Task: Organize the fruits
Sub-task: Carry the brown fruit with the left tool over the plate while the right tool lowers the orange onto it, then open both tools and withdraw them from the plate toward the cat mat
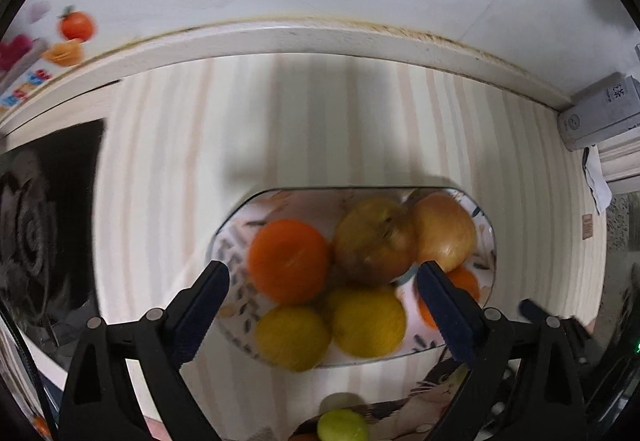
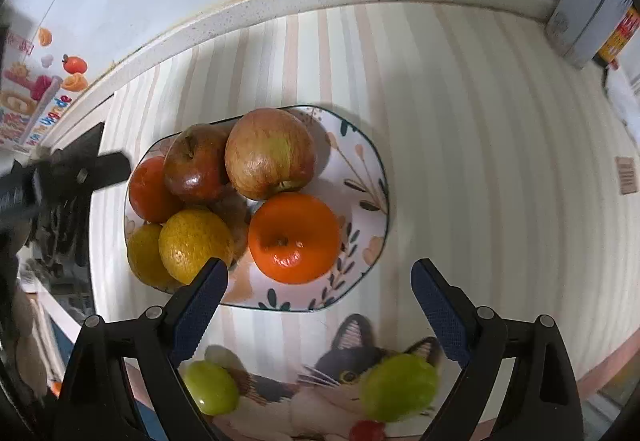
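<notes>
Right now both grippers are spread wide and hold nothing. Just ahead of the right gripper sits the flowery plate, full of fruit: two apples at the back, an orange close to the fingertips, two lemons by its left finger. Two green fruits, maybe grapes, lie below it on the cat picture, off the plate. The left gripper hangs over the same plate's near side, by another orange.
</notes>
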{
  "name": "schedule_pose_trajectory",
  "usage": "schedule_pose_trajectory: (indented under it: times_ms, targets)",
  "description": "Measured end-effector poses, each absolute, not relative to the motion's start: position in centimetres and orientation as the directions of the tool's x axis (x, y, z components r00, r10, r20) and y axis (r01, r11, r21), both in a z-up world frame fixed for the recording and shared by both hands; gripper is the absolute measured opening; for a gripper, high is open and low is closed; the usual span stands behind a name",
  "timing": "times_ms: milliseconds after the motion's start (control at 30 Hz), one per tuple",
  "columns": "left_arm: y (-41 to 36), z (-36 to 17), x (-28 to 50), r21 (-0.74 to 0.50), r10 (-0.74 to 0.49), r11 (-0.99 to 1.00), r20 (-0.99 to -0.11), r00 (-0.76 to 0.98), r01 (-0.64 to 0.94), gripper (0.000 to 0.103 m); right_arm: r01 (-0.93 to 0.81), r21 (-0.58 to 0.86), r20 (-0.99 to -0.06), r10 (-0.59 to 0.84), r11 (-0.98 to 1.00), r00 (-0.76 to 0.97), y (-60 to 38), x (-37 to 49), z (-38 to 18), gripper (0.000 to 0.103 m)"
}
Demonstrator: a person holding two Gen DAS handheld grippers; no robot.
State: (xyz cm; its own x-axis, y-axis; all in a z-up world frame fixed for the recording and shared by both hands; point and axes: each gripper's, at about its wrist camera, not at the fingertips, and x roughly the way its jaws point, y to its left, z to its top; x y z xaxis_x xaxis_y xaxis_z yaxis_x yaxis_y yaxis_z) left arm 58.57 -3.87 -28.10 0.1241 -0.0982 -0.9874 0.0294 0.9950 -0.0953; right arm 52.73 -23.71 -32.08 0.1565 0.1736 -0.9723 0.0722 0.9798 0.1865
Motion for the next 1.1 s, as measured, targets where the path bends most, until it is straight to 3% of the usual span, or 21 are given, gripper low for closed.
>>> schedule_pose_trajectory:
  times_ms: [367, 1100]
  targets:
    - [-1.8, -25.9, 51.6, -0.03, -0.023, 0.999, -0.975, 0.22, -0.026, 0.096, 0.018, 0.1, -0.969, 0.094, 0.995, 0.227, -22.6, 49.4, -27.8, 0.095]
    - [-1.8, -16.2, 39.6, -0.021, -0.006, 0.999, -0.892, 0.451, -0.029, 0.096, -0.038, 0.099, -0.907, 0.106, 0.994, 0.409, -22.7, 38.9, -16.5, 0.095]
